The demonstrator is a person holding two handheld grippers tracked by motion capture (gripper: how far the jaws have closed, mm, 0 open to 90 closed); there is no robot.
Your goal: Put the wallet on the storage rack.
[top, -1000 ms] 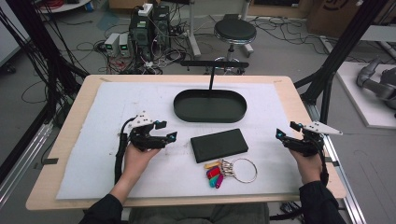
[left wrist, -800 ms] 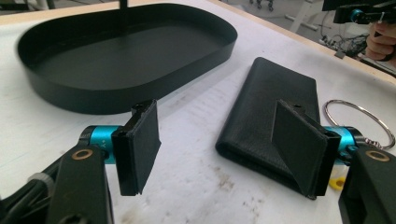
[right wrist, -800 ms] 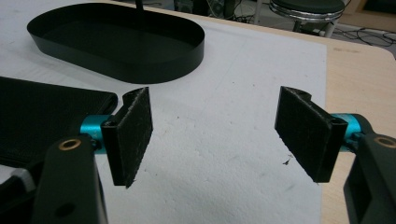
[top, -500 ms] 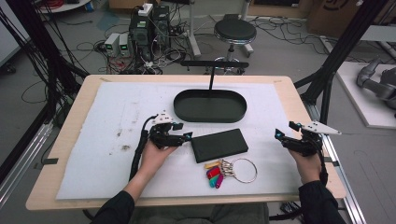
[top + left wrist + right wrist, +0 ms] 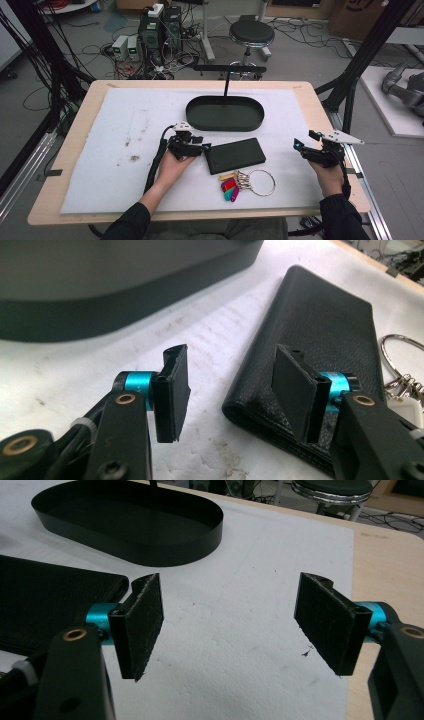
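I am watching the flat black leather wallet (image 5: pixel 235 155), which is lying on the white foam sheet (image 5: pixel 125 125) just in front of the dark oval metal tray (image 5: pixel 225 113) and touching neither. My left gripper (image 5: pixel 205 147) is sitting at the wallet's near-left corner. Its jaws have just been closing, yet they are standing half spread with a gap between them; in the left gripper view one pad (image 5: pixel 295 390) is hovering over the wallet's (image 5: pixel 320 335) folded edge and the other is over bare foam, so nothing is being pinched. Just beside the wallet, on the side towards me, a large steel key ring with coloured plastic tags (image 5: pixel 242 183) is lying on the sheet. Well apart, over the right edge of the wooden table (image 5: pixel 320 100), my right gripper (image 5: pixel 303 146) is hanging with its jaws spread wide and only foam between them in the right gripper view, where the tray's rim (image 5: pixel 150 550) is showing farther off.
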